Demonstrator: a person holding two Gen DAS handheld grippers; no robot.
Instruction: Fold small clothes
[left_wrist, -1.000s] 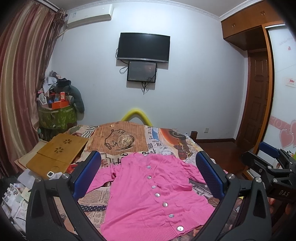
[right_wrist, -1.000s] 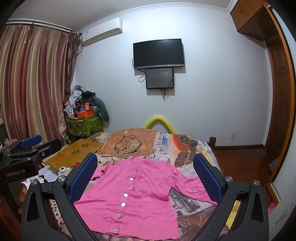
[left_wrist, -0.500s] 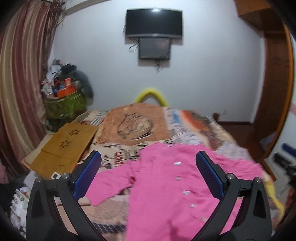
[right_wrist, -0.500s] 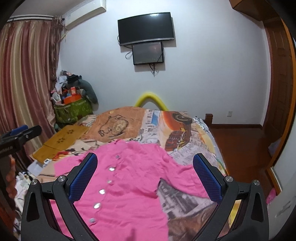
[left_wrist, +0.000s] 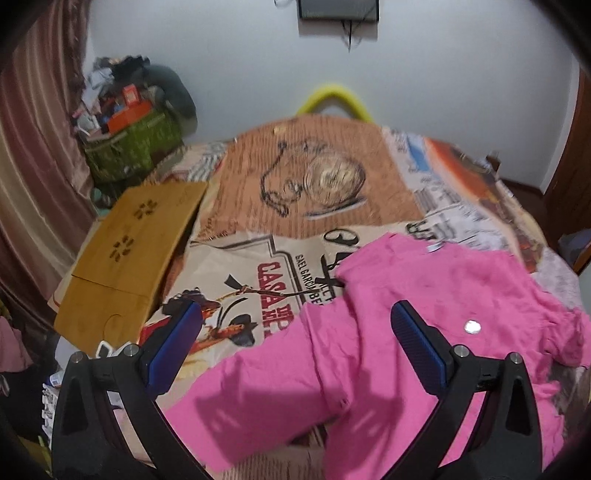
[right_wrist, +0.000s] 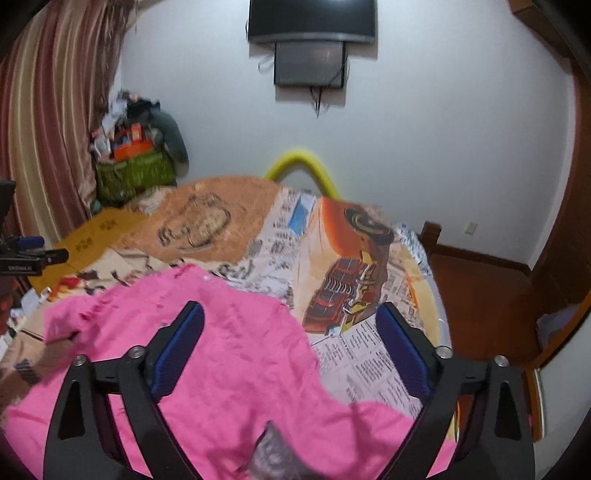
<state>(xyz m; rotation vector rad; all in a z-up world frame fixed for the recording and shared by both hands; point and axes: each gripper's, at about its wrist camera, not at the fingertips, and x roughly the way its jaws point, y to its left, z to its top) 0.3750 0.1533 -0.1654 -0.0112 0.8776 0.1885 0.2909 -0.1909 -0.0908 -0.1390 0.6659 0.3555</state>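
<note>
A pink buttoned cardigan (left_wrist: 424, 314) lies spread flat on the printed bedspread (left_wrist: 258, 266). My left gripper (left_wrist: 295, 343) is open and empty, low over the cardigan's left sleeve and shoulder. My right gripper (right_wrist: 291, 343) is open and empty, low over the cardigan (right_wrist: 221, 350) near its right shoulder and sleeve. A silver button (left_wrist: 472, 326) shows on the front. The other gripper (right_wrist: 29, 254) shows at the left edge of the right wrist view.
A wooden lap table (left_wrist: 129, 251) lies at the bed's left edge. A green box piled with clutter (left_wrist: 129, 136) stands by the curtain (left_wrist: 33, 166). A yellow tube (left_wrist: 334, 98) arches behind the bed. Wooden floor (right_wrist: 487, 302) lies to the right.
Both grippers have dropped down and forward toward the cardigan, the left one over the left sleeve, the right one over the right side. The cardigan has not moved.
</note>
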